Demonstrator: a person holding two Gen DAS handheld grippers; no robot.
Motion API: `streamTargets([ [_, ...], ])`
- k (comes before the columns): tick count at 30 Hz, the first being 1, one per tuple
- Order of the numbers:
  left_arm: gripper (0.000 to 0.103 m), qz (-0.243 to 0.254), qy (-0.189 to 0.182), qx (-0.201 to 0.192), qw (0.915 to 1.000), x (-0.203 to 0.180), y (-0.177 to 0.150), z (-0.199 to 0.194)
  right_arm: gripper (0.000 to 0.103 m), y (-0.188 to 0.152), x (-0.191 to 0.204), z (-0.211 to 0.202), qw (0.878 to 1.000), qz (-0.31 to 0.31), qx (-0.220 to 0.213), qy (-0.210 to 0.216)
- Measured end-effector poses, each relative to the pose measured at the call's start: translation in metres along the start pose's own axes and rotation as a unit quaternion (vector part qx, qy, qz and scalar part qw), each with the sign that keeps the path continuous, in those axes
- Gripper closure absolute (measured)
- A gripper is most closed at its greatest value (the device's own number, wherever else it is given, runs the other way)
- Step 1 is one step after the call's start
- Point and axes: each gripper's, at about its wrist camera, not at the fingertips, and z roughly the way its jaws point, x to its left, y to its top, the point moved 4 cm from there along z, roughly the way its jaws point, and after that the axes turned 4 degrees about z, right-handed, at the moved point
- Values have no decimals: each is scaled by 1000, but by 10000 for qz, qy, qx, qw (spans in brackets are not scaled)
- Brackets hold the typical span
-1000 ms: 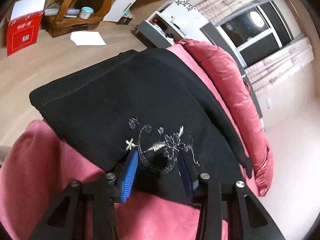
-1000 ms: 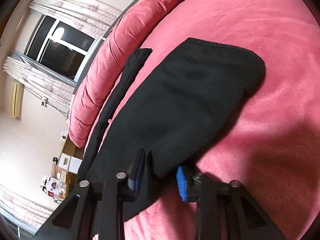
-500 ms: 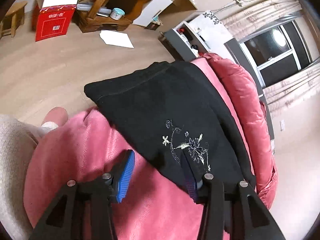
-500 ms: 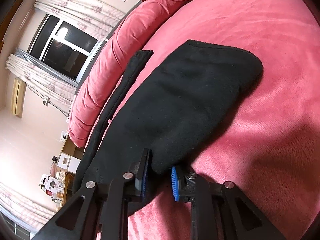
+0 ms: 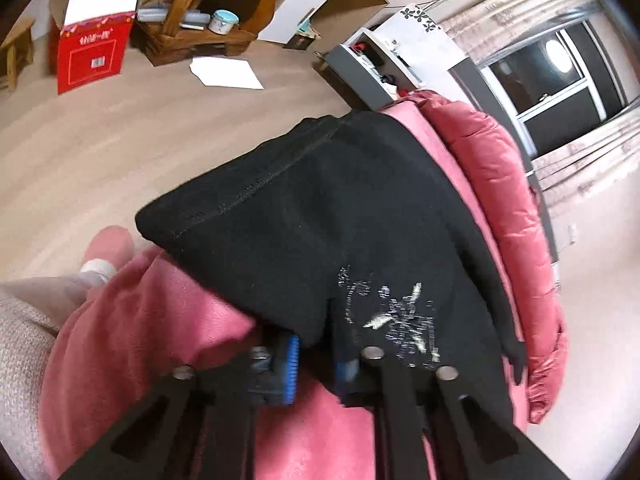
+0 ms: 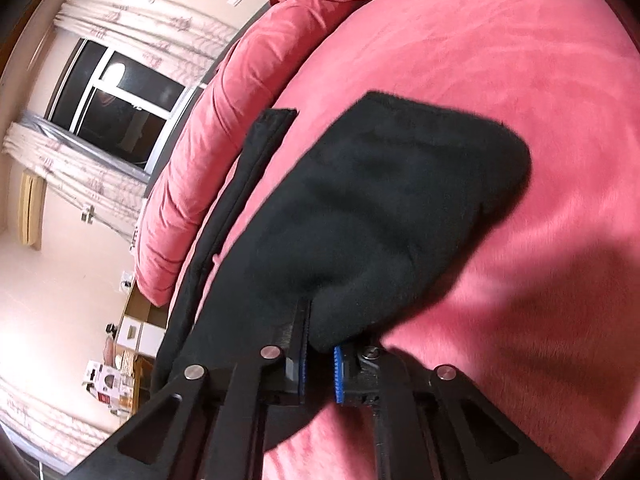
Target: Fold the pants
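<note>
At bed [image 6: 500, 80] edge, left gripper [image 5: 316, 354] & closing right gripper [image 6: 318, 354] pinch pants [image 5: 320, 208].

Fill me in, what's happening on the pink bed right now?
A person with a handheld gripper in each hand is folding black pants on a pink bedspread. The left gripper is shut on the near edge beside the silver embroidery. The right gripper is closing on a bunched fold of the pants' other end. The cloth is pinched at both ends.

Left tool [image 5: 316, 354] clamped shut — right tool [image 6: 319, 364] closing, both angled downward.
</note>
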Motion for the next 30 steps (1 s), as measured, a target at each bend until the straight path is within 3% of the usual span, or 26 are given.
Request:
streamTargets([
  [3, 96, -36, -91, -18, 10000, -3, 3, -13, 95, 7, 14, -11, 9997, -183, -124, -58],
  [7, 97, 367, -89, -109, 9992, -18, 6, -33, 95, 14, 34, -33, 9972, -650, -356, -133],
  [13, 97, 890, 37, 15, 9960, -34, -4, -59, 96, 18, 34, -66, 9969, -550, -543, -156],
  [19, 96, 1204, 344, 359, 9915, -31, -26, -67, 96, 15, 16, -91, 9945, -814, -473, -466],
  [22, 96, 1468, 618, 506, 9859, -30, -37, -57, 96, 11, -7, -89, 9957, -567, -387, -615],
  [27, 96, 1308, 831, 787, 9848, -16, -45, -40, 96, 4, -35, -71, 9948, -115, -208, -985],
  [30, 89, 1336, 889, 797, 9838, -19, -44, -40, 94, 3, -34, -69, 9924, -207, -128, -1207],
])
